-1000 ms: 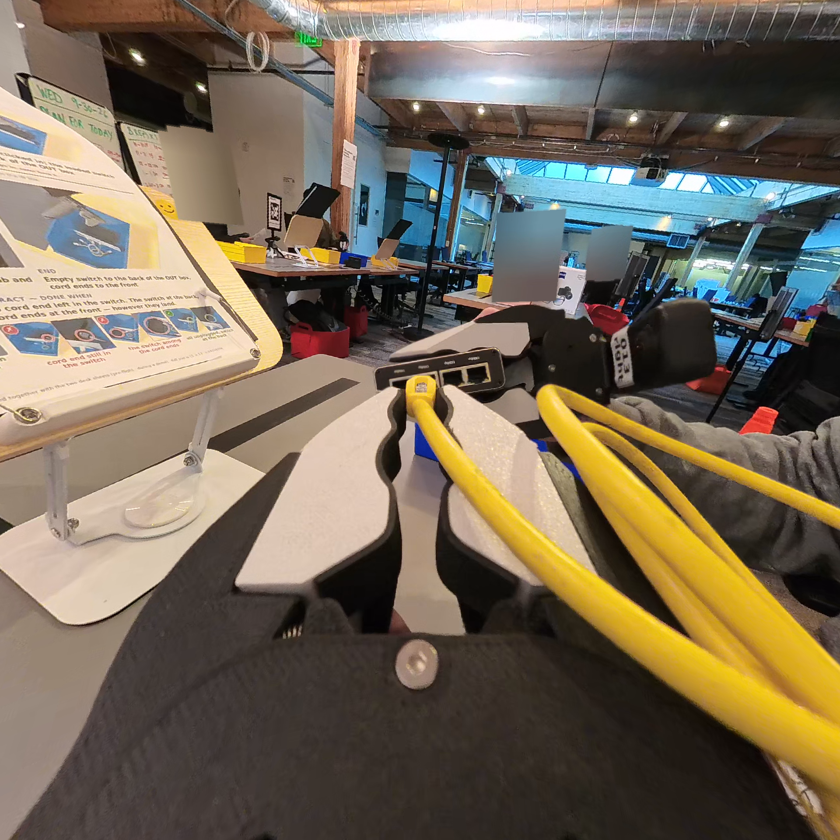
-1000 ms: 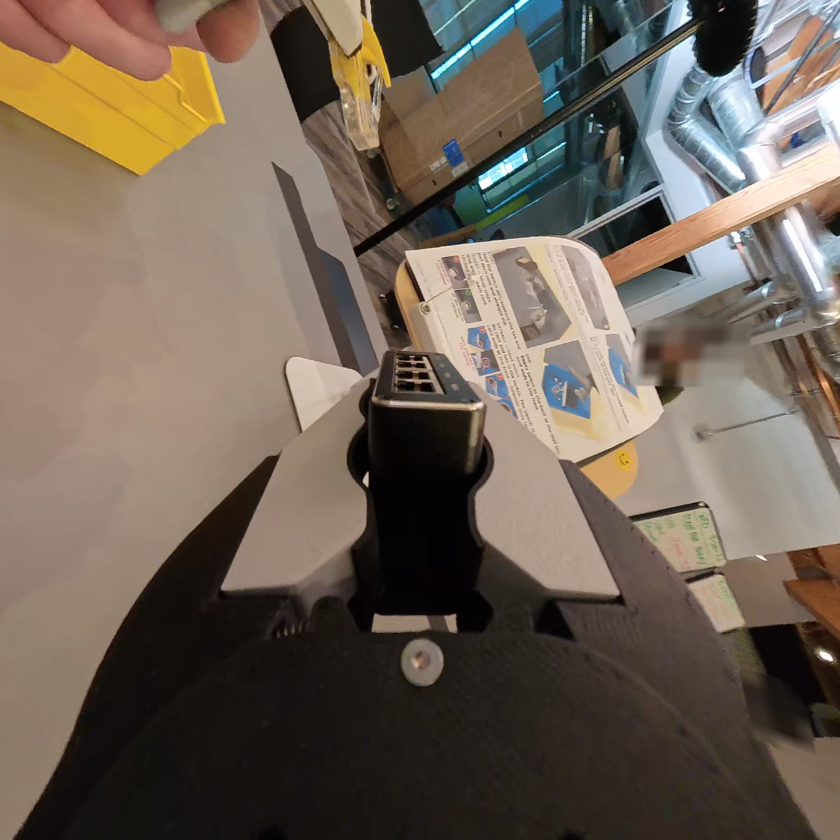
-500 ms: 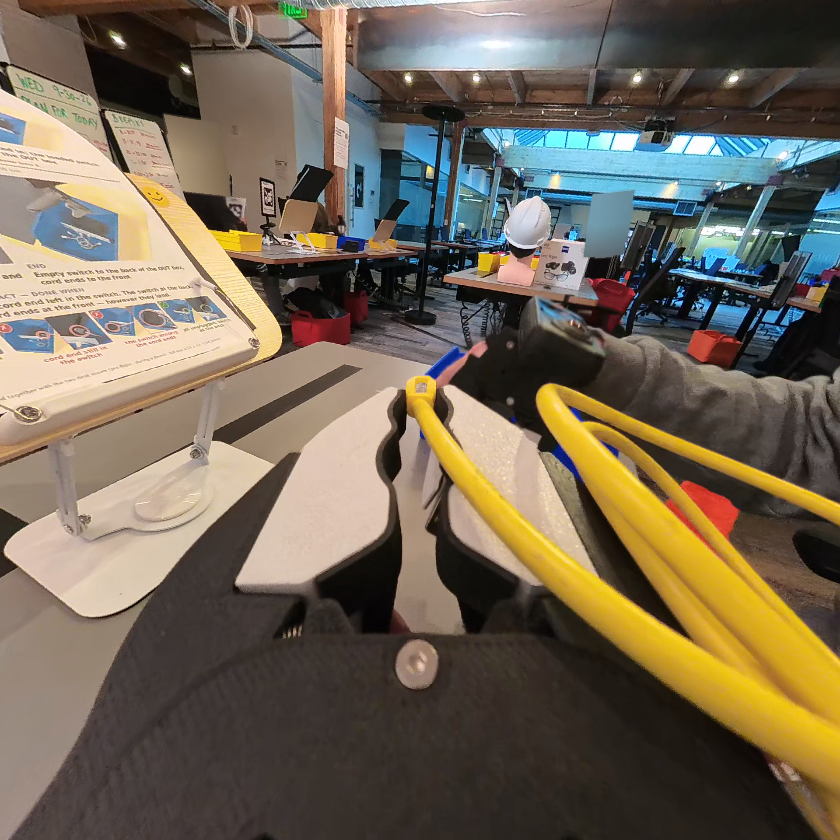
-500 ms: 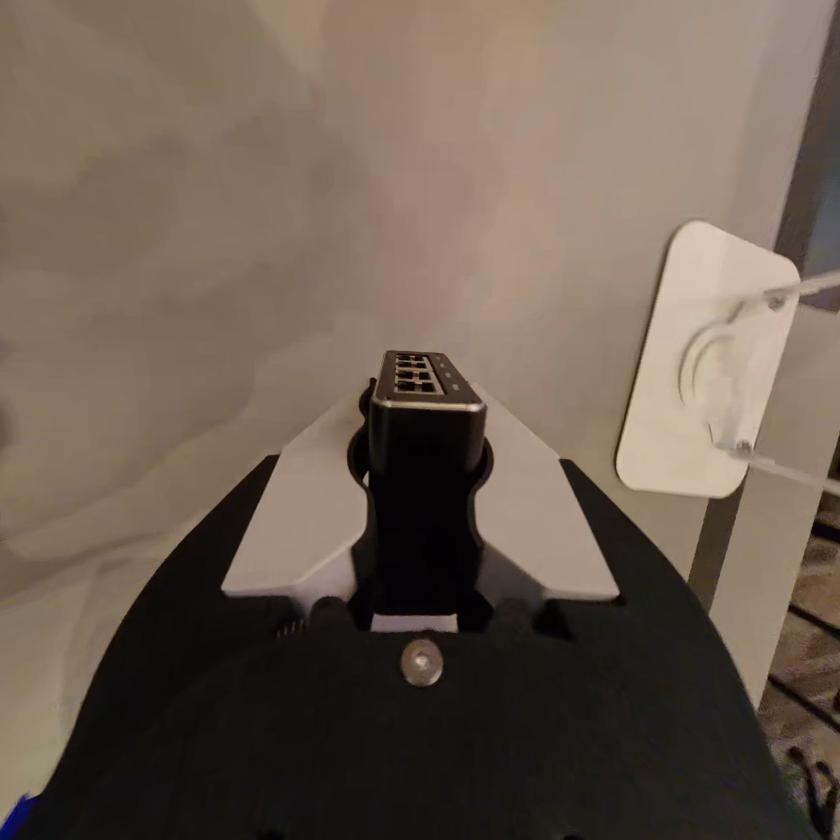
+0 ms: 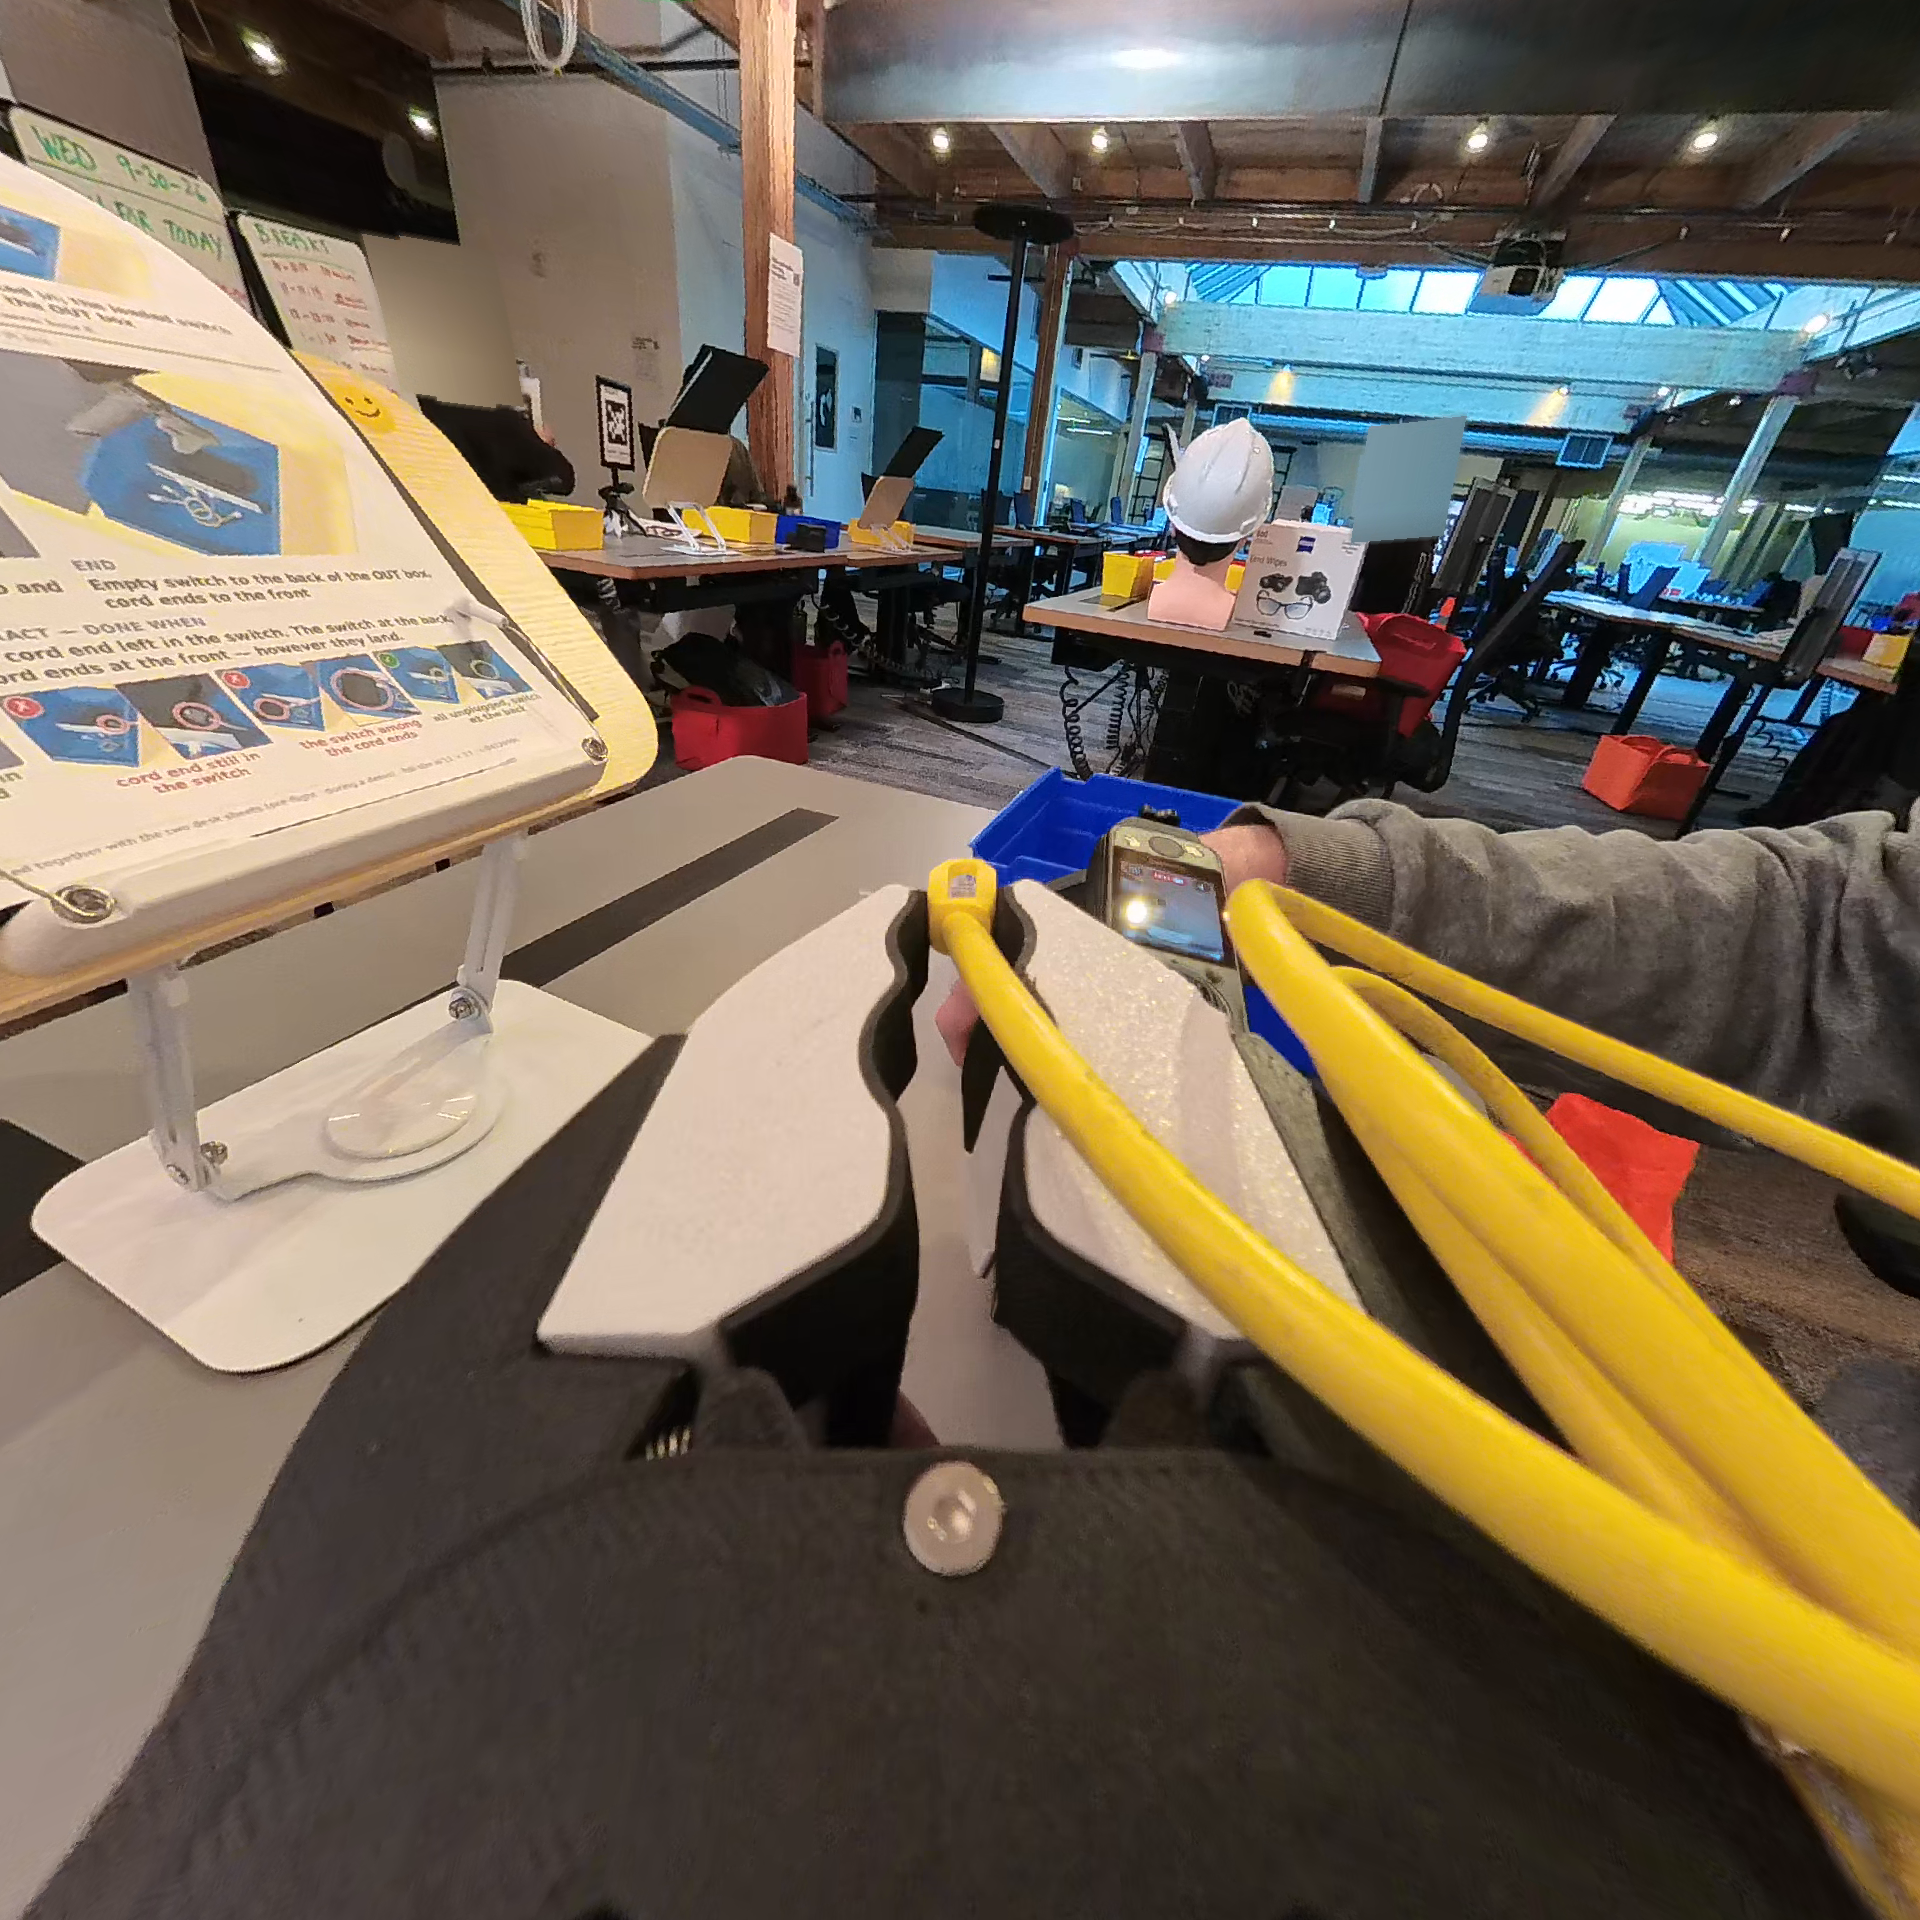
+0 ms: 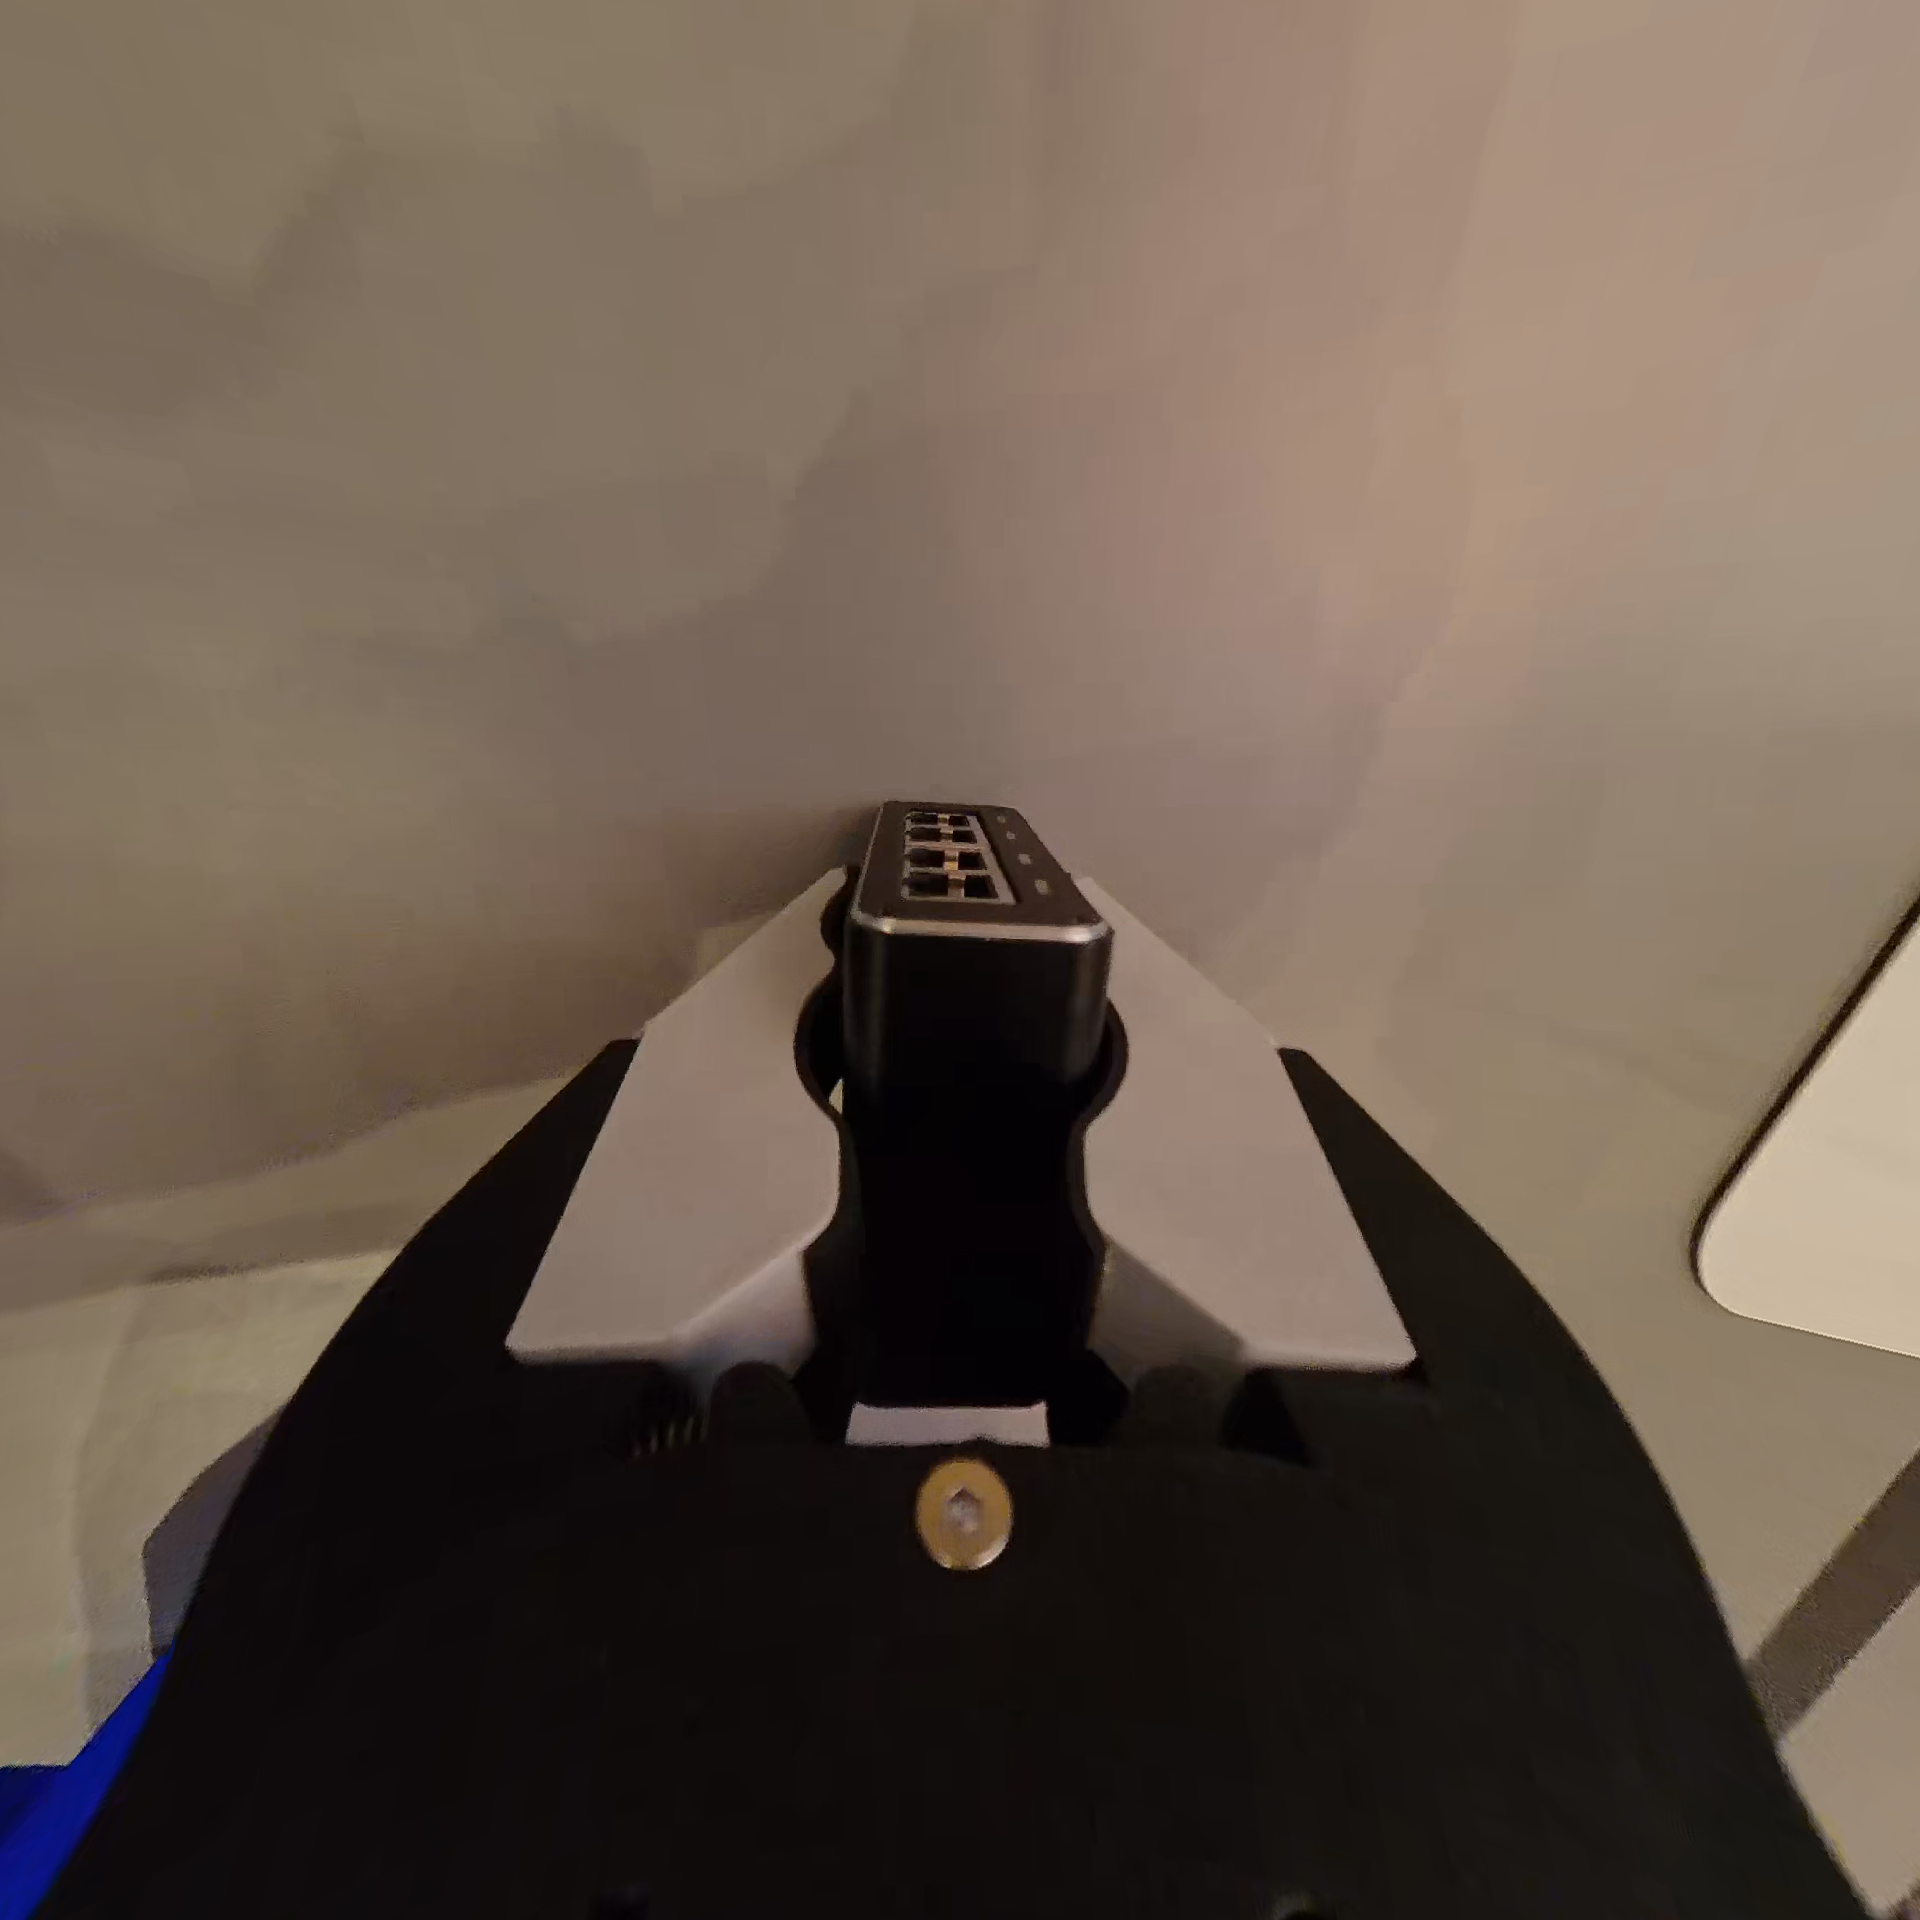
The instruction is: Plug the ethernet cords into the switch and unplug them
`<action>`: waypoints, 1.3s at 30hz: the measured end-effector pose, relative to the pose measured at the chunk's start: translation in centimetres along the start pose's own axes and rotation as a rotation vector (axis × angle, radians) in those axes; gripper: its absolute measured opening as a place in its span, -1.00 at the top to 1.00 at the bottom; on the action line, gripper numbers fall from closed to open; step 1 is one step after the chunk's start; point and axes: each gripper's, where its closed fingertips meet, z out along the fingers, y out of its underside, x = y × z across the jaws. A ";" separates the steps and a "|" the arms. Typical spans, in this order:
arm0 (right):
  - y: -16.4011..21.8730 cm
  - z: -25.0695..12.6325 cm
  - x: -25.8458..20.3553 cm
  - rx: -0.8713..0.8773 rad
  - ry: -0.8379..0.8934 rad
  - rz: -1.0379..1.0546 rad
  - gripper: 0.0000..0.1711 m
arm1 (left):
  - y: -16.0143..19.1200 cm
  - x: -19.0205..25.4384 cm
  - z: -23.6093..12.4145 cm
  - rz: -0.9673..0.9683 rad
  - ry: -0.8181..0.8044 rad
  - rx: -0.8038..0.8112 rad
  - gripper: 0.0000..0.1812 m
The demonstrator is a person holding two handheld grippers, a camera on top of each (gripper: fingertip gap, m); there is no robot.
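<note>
My left gripper (image 5: pixel 961 914) is shut on the plug end of a yellow ethernet cord (image 5: pixel 1195 1174); the cord loops back to the right in several strands. My right gripper (image 6: pixel 977 894) is shut on a black ethernet switch (image 6: pixel 971 997), held upright with its row of ports facing away, close above the grey table (image 6: pixel 623 520). All ports that show look empty. In the left wrist view the right gripper's handle (image 5: pixel 1164 904) and a grey sleeve (image 5: pixel 1558 935) sit just beyond my left fingertips, over a blue bin (image 5: pixel 1070 826).
A white stand (image 5: pixel 312 1174) holding an instruction sheet (image 5: pixel 208 623) stands at the left of the table; its base corner shows at the right in the right wrist view (image 6: pixel 1839 1195). A corner of the blue bin (image 6: pixel 62 1808) shows at lower left. Desks and red bins lie beyond the table.
The right gripper has swung the switch away from the left gripper's plug and tipped it down toward the table, then lowered it closer. The left gripper kept hold of the cord and barely moved.
</note>
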 end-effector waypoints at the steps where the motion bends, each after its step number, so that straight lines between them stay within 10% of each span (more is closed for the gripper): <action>1: -0.1 0.0 -0.2 0.012 -0.014 0.008 0.62 | 0.1 0.0 0.0 -0.003 0.001 -0.001 0.87; 27: 0.6 -3.4 0.4 0.015 0.238 0.020 0.20 | 0.4 0.2 0.1 0.015 0.002 -0.016 0.87; 33: 0.9 -4.8 1.6 -0.009 0.511 -0.044 0.47 | 0.7 0.3 0.4 0.011 0.007 -0.021 0.87; 39: 0.7 -5.1 2.1 0.034 0.363 0.003 0.57 | 0.4 0.9 0.6 0.028 0.013 -0.026 0.87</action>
